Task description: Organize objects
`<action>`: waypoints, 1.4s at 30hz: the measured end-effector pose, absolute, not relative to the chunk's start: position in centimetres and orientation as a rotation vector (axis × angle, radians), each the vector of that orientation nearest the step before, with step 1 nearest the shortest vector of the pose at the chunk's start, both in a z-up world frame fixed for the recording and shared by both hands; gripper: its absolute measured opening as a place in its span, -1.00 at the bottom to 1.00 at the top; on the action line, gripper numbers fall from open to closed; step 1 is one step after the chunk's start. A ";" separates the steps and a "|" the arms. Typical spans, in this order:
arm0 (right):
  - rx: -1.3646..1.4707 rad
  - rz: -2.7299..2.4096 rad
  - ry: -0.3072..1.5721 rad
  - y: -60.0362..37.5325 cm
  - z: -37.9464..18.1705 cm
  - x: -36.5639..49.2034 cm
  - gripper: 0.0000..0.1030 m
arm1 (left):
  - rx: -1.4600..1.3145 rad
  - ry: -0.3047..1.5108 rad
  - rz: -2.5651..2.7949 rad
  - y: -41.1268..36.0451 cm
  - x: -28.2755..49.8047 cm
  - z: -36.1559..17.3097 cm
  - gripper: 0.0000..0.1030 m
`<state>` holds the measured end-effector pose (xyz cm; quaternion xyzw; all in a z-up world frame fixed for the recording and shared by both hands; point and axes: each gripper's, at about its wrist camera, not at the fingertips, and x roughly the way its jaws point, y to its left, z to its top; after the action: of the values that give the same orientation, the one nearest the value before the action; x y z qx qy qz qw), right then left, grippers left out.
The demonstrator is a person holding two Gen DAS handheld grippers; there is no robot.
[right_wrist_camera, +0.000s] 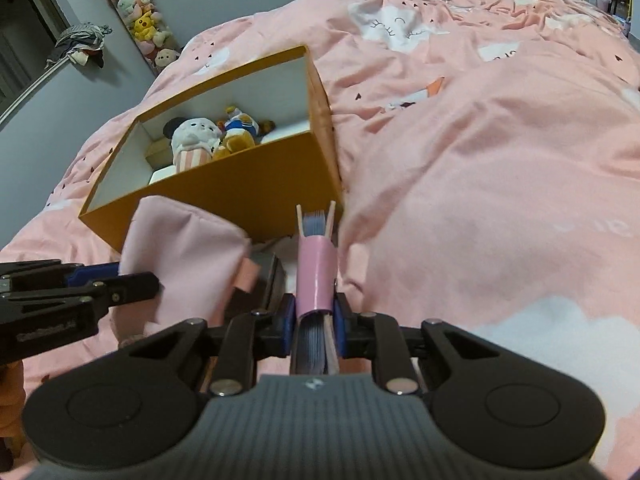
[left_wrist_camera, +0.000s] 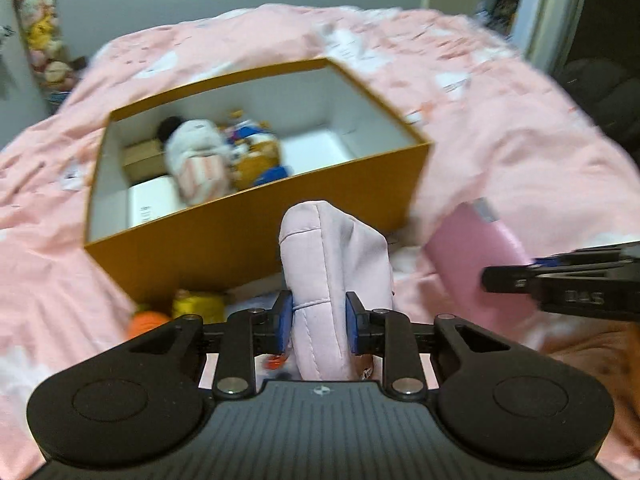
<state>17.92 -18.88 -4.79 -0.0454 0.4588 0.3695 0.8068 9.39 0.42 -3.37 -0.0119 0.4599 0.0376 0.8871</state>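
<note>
An open orange box (left_wrist_camera: 256, 232) (right_wrist_camera: 240, 196) sits on the pink bed, with several plush toys (left_wrist_camera: 200, 160) (right_wrist_camera: 196, 140) inside. My left gripper (left_wrist_camera: 320, 320) is shut on a pale pink fabric pouch (left_wrist_camera: 332, 280), held in front of the box's near wall; the pouch also shows in the right wrist view (right_wrist_camera: 180, 248). My right gripper (right_wrist_camera: 314, 320) is shut on a folded fan with a pink band (right_wrist_camera: 315, 276), just right of the pouch. That gripper and the pink item (left_wrist_camera: 472, 264) appear at the right of the left wrist view.
The pink patterned duvet (right_wrist_camera: 480, 160) covers the bed all around. A small orange thing (left_wrist_camera: 148, 320) and a yellow thing (left_wrist_camera: 196, 306) lie against the box's near side. A clear tube of plush toys (right_wrist_camera: 144, 20) stands by the grey wall.
</note>
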 end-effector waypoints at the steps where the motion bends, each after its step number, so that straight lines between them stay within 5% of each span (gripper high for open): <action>1: -0.104 0.797 0.988 -18.4 -5.1 17.9 -0.60 | -0.009 0.970 0.095 0.3 9.6 -3.6 -0.41; 14: -0.122 0.883 0.959 -17.2 -5.0 16.5 -0.60 | 0.014 0.985 0.058 -1.5 9.6 -4.5 -0.28; 20: -0.088 0.884 1.045 -17.2 -6.5 17.3 -0.60 | -0.136 0.940 -0.072 -0.9 9.3 -3.7 -0.11; 32: -0.131 0.708 0.983 -19.9 -5.4 17.9 -0.60 | -0.364 0.925 -0.217 0.3 9.4 -4.4 -0.11; 42: -0.146 0.635 0.928 -22.0 -4.1 17.5 -0.60 | -0.168 0.992 -0.365 -0.8 10.8 -6.8 0.00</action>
<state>17.53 -22.05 -4.12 -0.0692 0.4394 0.3009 0.8436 10.82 -0.79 -6.77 -0.0800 0.4726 -0.1740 0.8602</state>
